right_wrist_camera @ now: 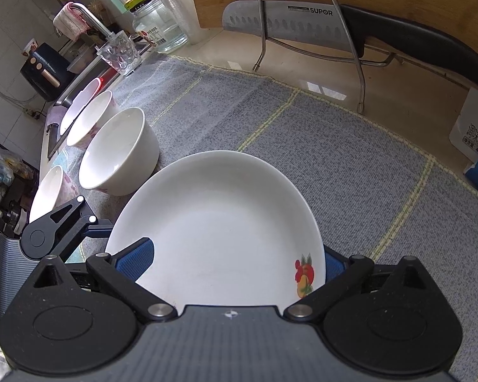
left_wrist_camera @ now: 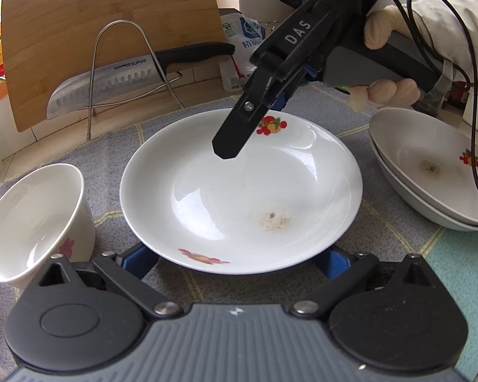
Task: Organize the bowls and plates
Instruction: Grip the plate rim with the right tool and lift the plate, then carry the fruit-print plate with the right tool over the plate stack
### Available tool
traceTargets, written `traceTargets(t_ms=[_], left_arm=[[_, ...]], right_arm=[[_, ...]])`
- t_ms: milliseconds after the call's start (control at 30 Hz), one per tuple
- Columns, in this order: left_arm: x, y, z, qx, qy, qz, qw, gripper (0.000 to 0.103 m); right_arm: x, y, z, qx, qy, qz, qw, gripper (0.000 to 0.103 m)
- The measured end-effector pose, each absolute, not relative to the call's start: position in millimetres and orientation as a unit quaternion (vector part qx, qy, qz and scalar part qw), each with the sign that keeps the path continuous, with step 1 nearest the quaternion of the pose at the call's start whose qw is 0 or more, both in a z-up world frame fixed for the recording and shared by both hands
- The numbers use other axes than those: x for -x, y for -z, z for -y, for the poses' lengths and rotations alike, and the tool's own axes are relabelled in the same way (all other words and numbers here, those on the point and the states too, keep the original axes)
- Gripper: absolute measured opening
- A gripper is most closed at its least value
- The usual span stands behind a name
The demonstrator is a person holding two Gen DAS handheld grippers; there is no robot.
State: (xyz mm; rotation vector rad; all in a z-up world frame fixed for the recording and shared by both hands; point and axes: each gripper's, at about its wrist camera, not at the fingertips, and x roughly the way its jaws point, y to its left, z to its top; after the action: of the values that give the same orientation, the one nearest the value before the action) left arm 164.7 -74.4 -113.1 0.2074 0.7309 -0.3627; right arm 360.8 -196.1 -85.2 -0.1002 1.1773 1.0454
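Observation:
A white plate [left_wrist_camera: 239, 191] with fruit prints lies on the grey mat, and also fills the right wrist view [right_wrist_camera: 216, 222]. My left gripper [left_wrist_camera: 239, 262] is open, its blue pads [left_wrist_camera: 140, 259] at the plate's near rim, partly under it. My right gripper [right_wrist_camera: 232, 264] is wide open across the far rim, one finger [left_wrist_camera: 235, 130] over the plate; whether it touches is unclear. A white bowl [left_wrist_camera: 32, 219] stands left of the plate. Two stacked plates [left_wrist_camera: 430, 172] sit at the right. Several bowls [right_wrist_camera: 118, 149] line the left side in the right wrist view.
A wooden cutting board [left_wrist_camera: 111, 38] leans behind a wire rack [left_wrist_camera: 124, 63] holding a large knife [left_wrist_camera: 118, 79]. Bags [left_wrist_camera: 242, 51] stand at the back. A glass [right_wrist_camera: 119, 54], a jar [right_wrist_camera: 162, 28] and a sink tap [right_wrist_camera: 86, 16] are at the far left.

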Motion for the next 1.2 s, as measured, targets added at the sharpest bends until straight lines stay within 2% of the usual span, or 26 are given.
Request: traceTargets(t_ms=[400, 1200], left_arm=[[-152, 110, 74, -0.107, 0.181, -0.361, 0.909, 0.101], [-111, 61, 78, -0.134, 0.25, -0.359, 0.889, 0.101]], right_arm=[[-344, 78, 197, 0.039, -0.467, -0.532, 0.705, 0.103], [-267, 31, 233, -0.001, -0.442, -0.513, 0.736, 0.103]])
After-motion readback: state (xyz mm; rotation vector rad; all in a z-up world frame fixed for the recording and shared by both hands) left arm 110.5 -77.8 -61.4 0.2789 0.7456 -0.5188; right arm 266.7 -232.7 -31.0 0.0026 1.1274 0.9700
